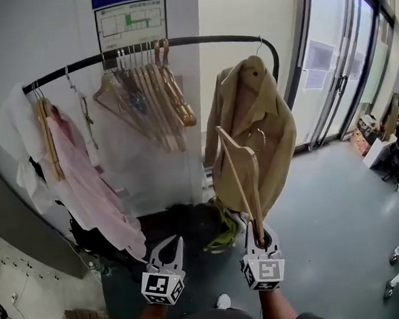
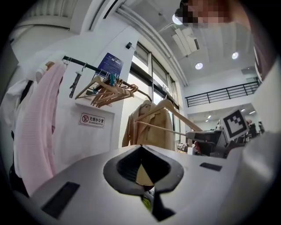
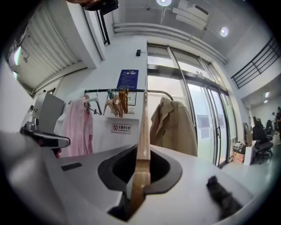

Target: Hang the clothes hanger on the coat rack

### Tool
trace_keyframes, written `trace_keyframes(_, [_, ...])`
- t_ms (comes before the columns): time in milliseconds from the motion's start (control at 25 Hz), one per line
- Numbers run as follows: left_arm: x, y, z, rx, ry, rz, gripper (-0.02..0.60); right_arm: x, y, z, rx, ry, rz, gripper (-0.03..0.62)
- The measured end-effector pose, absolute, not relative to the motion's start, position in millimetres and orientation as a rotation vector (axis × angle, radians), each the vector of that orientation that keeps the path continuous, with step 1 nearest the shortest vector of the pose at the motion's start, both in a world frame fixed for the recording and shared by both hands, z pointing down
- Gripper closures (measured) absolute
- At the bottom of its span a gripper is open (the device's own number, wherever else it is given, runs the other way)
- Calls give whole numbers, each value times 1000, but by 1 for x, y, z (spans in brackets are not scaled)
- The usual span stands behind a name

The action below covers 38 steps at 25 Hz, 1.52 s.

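- I am clamping my right gripper (image 1: 258, 232) on the wooden clothes hanger (image 1: 256, 192), below the coat rack (image 1: 198, 39).
- My left gripper (image 1: 168, 243) is hanging empty, jaws together, below that rack.

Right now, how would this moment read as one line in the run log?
right gripper: shut on wooden hanger, held up | left gripper: empty | coat rack: ahead, this hanger not yet on rail

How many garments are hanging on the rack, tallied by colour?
White garment: 1
Pink garment: 1
Tan jacket: 1
Total: 3
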<state>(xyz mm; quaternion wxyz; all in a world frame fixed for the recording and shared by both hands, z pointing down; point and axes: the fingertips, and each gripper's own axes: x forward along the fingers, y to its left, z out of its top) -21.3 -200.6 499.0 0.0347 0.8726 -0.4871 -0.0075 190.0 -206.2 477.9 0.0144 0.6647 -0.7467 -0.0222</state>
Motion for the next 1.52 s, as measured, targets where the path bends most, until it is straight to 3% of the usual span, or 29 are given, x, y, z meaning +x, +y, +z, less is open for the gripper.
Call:
trace_keyframes(320, [-15,-218,504,2600,-1696,28,572,205,-277,464,1937,-2420,-76,550])
trace_keyframes(680, [-5,-231,499,2664,-1592,35,572,191,-343,422,1928,-2418,-99,551])
trace_keyframes(1240, [-47,-229,495,2649,-1603,-28,572,158,-457,312,1884,-2415,-105,551])
trace_keyframes(1520, [-69,-228,495,2589,-1663,-72,572,148,-486,301,1829,-2403,-19,551])
